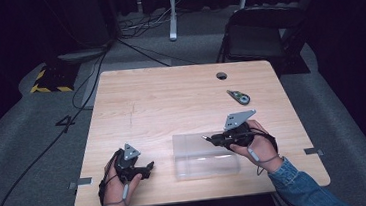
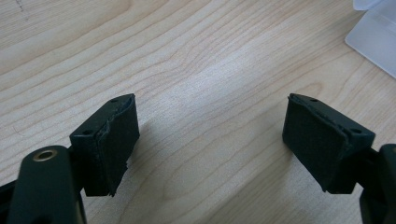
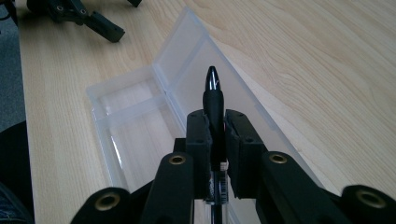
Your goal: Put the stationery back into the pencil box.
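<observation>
R hand (image 1: 256, 144) in from bottom right, denim sleeve, wrist turned so the right tongs (image 1: 209, 139) point left, roughly level, over the right part of the clear box (image 1: 205, 153). Right tongs clamped on a black pen (image 3: 214, 95); pen sticks out past the pads, tip toward the box, well clear in the right gripper view. Pen hangs above the box, near the hinge between the two halves; can't tell if it touches the plastic.

L hand (image 1: 115, 181) at bottom left, low near the table (image 1: 170, 94) edge, knuckles up, left tongs (image 1: 150, 166) aimed right toward the box, well short of it. Left tongs apart, nothing between the pads (image 2: 116, 140), bare wood under them. Corner of the box shows top right in the left gripper view.

Count: 2 hands, 2 tongs, 1 pen, 1 clear box lying open w/ tray and lid flat side by side. 1 small dark tool (image 1: 238, 97) w/ green-ish spot lies alone toward the far right of the table, well apart from the box. 1 round cable hole (image 1: 221, 75) at far edge. 1 folding chair (image 1: 260, 31) beyond the table.
</observation>
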### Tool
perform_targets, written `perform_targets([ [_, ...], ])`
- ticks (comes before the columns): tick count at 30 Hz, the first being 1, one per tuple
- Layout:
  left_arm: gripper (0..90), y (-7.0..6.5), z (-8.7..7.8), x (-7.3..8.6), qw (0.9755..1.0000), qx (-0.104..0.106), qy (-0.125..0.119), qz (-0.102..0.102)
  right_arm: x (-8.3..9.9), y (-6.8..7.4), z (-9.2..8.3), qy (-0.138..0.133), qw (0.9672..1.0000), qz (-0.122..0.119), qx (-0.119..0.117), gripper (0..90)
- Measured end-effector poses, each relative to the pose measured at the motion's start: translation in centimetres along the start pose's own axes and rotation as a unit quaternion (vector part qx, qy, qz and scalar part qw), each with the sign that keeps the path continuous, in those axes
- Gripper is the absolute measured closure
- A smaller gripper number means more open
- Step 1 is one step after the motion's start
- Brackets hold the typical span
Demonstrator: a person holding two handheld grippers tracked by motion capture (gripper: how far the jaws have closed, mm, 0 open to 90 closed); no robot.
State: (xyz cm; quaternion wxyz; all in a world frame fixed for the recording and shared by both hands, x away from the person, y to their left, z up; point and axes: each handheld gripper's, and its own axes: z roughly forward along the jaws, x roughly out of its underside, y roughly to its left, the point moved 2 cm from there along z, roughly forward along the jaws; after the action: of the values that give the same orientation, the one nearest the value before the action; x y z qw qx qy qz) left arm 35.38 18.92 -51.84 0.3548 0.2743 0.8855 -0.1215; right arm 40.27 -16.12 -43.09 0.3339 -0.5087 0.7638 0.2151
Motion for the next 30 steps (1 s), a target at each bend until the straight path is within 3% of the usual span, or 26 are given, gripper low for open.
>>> perform_targets([
  [14, 19.0, 0.0, 0.0, 0.0, 1.0000, 0.000, 0.000, 0.000, 0.1, 0.7, 2.1, 0.009, 0.9991, -0.036, -0.019, 80.6],
  [30, 19.1, 0.0, 0.0, 0.0, 1.0000, 0.000, 0.000, 0.000, 0.6, 1.6, 3.9, 0.033, 0.9973, -0.056, -0.034, 80.6],
])
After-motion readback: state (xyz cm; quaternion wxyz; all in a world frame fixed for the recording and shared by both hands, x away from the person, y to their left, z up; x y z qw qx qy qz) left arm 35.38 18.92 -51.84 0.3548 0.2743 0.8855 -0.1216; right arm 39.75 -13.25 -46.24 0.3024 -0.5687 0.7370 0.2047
